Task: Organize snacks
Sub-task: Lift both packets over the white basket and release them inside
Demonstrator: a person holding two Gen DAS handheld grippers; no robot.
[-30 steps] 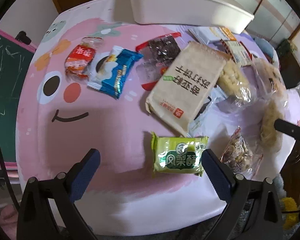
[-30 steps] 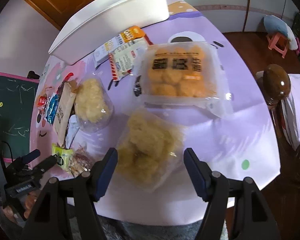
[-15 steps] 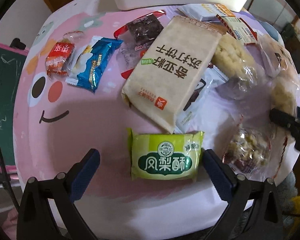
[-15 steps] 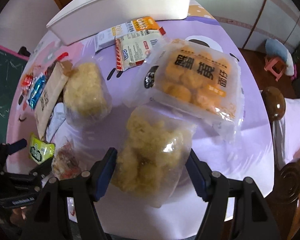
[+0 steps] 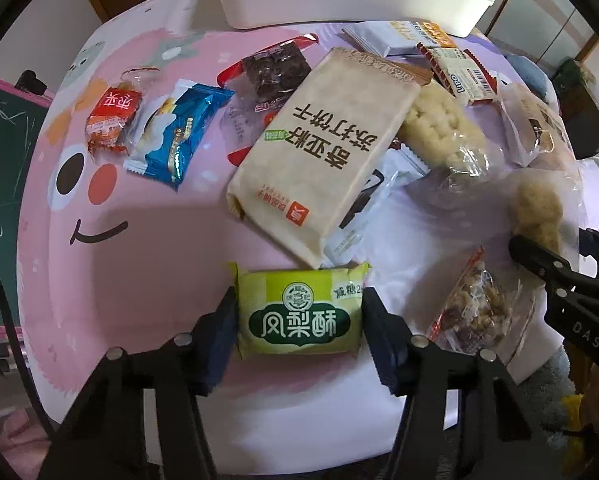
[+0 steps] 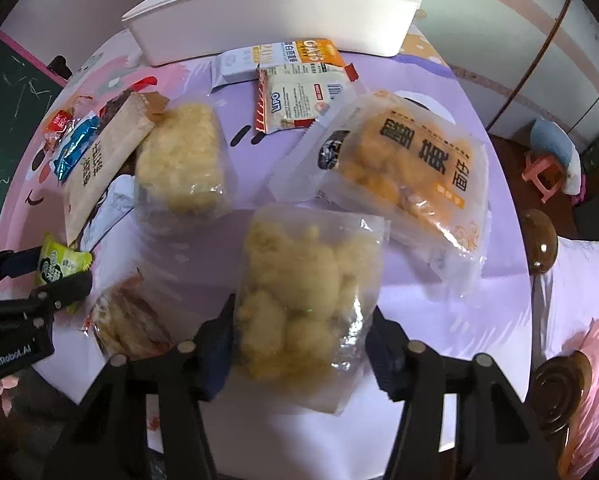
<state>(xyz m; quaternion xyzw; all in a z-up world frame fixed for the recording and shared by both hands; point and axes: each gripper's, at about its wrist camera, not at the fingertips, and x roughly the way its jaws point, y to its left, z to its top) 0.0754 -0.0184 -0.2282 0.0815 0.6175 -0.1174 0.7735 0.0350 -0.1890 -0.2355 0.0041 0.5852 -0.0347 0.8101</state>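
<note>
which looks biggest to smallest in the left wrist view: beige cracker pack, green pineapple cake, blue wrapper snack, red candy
1. beige cracker pack
2. green pineapple cake, though nearness to the camera inflates it
3. blue wrapper snack
4. red candy

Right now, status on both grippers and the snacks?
Left gripper shut on green pastry pack. Right gripper shut on clear puff bag. White bin beyond, other snacks between.

The green pineapple-cake packet [image 5: 299,312] is glossy plastic film. The bag of pale puffed snacks [image 6: 303,284] is clear crinkled plastic. The white bin [image 6: 275,8] looks smooth matt plastic, the cracker pack [image 5: 323,148] matt.
</note>
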